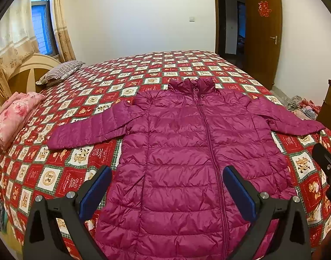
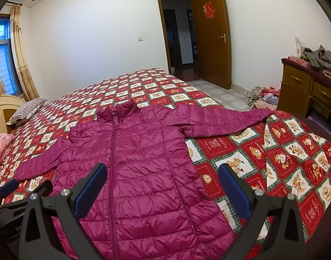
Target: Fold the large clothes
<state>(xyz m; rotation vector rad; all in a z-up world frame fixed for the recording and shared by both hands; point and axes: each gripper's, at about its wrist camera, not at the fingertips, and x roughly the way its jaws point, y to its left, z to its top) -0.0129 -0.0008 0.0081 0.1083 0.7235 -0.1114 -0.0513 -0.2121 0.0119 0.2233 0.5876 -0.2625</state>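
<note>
Left wrist view: the magenta down jacket (image 1: 187,151) lies zipped and flat on the bed (image 1: 78,99), sleeves spread; the left claw (image 1: 167,178) hangs empty, spread wide. Right wrist view: the right claw (image 2: 162,175) likewise gapes over the hem. Folding looks unstarted; next, probably grip a sleeve (image 2: 226,119).

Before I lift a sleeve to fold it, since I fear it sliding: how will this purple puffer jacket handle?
The jacket will probably flop: it lies limp and flat on the quilt. Its glossy shell looks slippery, so it may slide. Puffy quilting suggests it is light for its size.
</note>
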